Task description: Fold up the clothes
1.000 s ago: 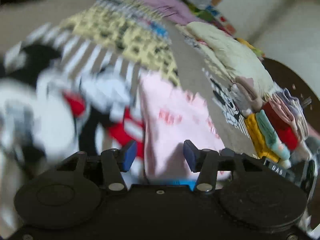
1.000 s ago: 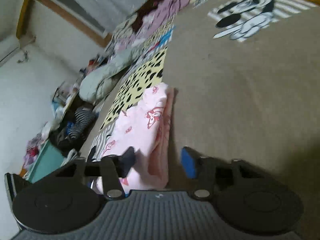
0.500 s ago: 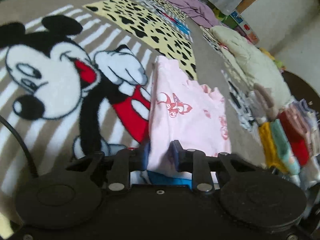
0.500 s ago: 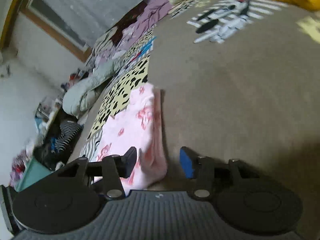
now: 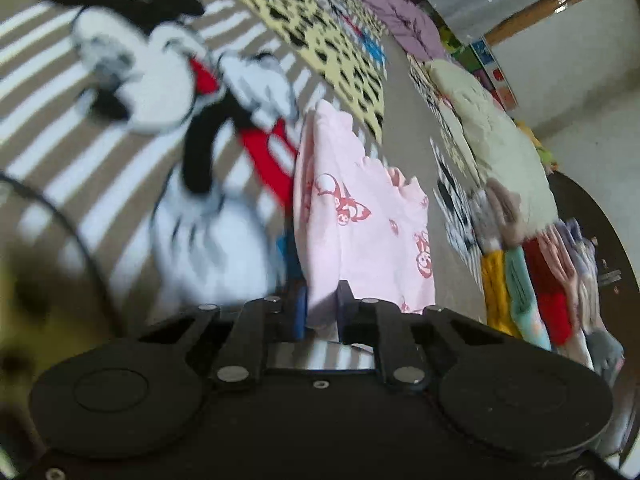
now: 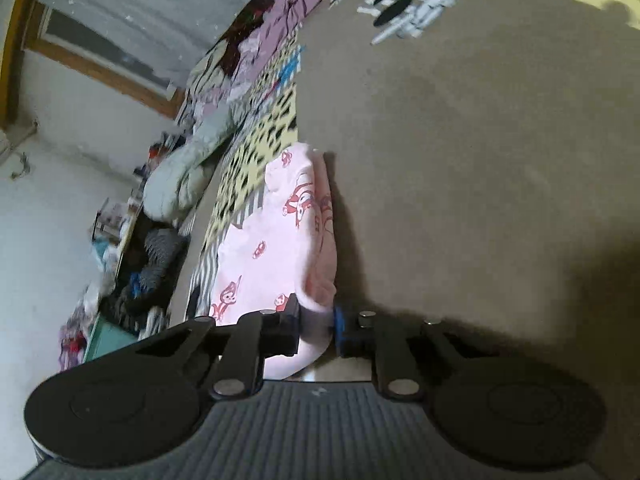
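On a blanket printed with a cartoon mouse (image 5: 168, 92), two hand-held grippers each clamp an edge of one pink garment (image 5: 360, 216) — a folded piece with red printed figures, stretched flat ahead of the fingers.

The left gripper (image 5: 322, 310) has its fingers drawn together on the garment's near hem; cloth fills the narrow gap between the pads. To the left of those fingers lies the mouse print, and beyond their tips a yellow panel with black spots (image 5: 332, 44). To their right, a row of folded clothes (image 5: 540, 280) stands on edge — yellow, mint, red and paler pieces, perhaps six or seven, though blur makes the count unsure.

The right gripper (image 6: 316, 330) is likewise closed on the pink garment's other near corner, with plain brown blanket (image 6: 480, 160) to the right of its fingers and a heap of unfolded laundry (image 6: 180, 176) far off to their left.

Judged from this, the pink piece appears already doubled lengthwise and is held for a further fold or for carrying to the row; the distant heap suggests plenty remains.
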The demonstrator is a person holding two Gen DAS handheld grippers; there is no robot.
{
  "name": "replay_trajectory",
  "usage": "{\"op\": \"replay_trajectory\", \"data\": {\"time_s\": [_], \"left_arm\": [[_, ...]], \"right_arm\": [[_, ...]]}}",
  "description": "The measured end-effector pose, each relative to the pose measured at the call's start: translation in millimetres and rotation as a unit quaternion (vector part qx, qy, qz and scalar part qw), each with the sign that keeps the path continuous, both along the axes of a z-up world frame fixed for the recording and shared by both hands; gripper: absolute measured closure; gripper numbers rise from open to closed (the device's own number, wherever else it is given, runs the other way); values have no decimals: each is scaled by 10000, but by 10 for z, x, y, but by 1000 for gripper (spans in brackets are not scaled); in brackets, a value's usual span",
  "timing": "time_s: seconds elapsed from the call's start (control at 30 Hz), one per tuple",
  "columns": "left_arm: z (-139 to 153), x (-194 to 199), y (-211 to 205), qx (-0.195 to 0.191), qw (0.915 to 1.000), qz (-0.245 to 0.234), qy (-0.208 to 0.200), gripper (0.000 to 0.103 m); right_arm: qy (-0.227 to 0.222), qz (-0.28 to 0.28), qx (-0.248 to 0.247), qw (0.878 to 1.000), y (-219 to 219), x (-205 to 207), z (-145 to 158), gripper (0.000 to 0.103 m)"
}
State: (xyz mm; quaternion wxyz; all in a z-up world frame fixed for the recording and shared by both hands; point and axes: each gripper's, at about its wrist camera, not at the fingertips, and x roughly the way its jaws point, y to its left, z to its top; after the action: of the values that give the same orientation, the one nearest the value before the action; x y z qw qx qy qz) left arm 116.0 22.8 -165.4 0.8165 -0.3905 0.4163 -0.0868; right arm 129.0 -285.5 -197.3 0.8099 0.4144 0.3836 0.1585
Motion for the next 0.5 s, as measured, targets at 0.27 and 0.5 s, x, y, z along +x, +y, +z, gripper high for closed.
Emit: {"op": "replay_trajectory", "data": {"time_s": [0.27, 0.5], "left_arm": [[-54, -680, 9, 331, 9972, -644, -189, 59], [46, -366, -35, 1030, 9890, -756, -745, 50]], "right_arm": [[-157, 566, -412, 9974, -181, -680, 75, 55], [-641, 818, -903, 9905, 34, -225, 147, 35]]}}
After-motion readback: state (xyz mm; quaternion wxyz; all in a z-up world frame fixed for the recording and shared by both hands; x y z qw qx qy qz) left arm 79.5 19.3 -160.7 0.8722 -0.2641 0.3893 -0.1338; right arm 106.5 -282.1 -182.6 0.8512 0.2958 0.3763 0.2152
